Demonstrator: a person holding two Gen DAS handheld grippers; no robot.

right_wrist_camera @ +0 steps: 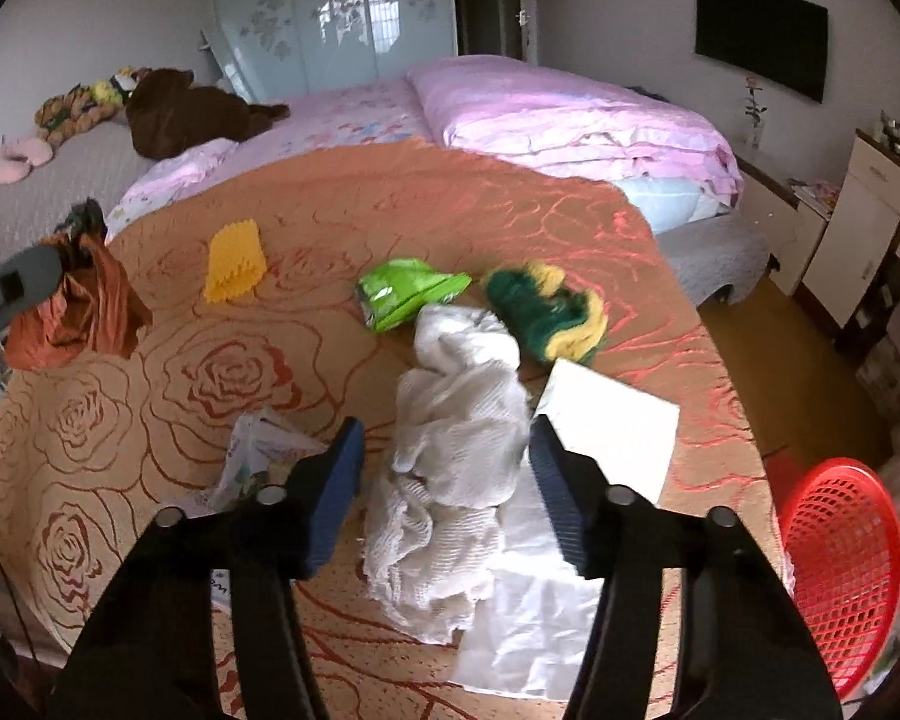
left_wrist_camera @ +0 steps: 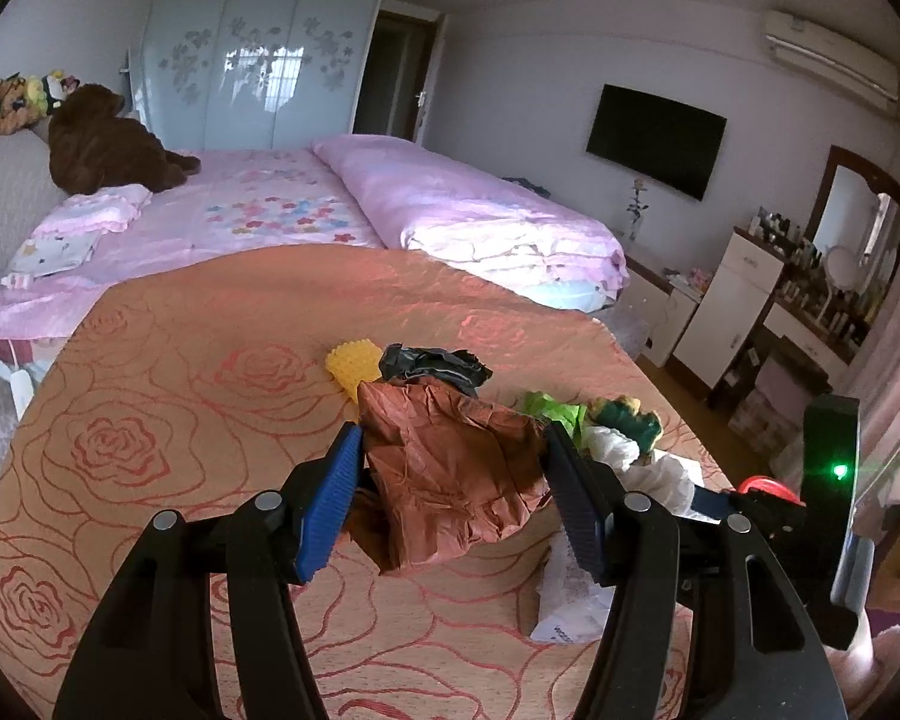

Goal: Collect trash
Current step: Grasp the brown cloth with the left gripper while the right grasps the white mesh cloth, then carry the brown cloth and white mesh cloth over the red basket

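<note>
While the left wrist view holds steady, I see the left gripper [left_wrist_camera: 450, 480] with its jaws pinching a crumpled rust-brown paper bag [left_wrist_camera: 450, 480], both blue pads pressed against its sides and the bag lifted clear of the orange rose-patterned tabletop [left_wrist_camera: 180, 420]. At twelve o'clock from the bag lie a yellow bumpy sponge piece [left_wrist_camera: 351, 367] and a scrap of crumpled black plastic [left_wrist_camera: 432, 363]; at two o'clock sit more scraps. I would keep this grip firm and level, since the bag looks loose and could slip out.

Turning to the right wrist view, the right gripper [right_wrist_camera: 447, 480] has its jaws spread to either side of a wadded white mesh cloth [right_wrist_camera: 456, 450]; I cannot see the pads biting into it yet. A flat white paper sheet [right_wrist_camera: 606, 420] lies at two o'clock, a green plastic wrapper [right_wrist_camera: 405, 294] at twelve, and a green-and-yellow scouring pad [right_wrist_camera: 546, 315] at one. The red mesh plastic basket [right_wrist_camera: 840, 570] waits at four o'clock. My judgement: I should come low over the cloth's bulk, squeeze fully, then swing towards the basket without dragging the sheet beneath.
</note>
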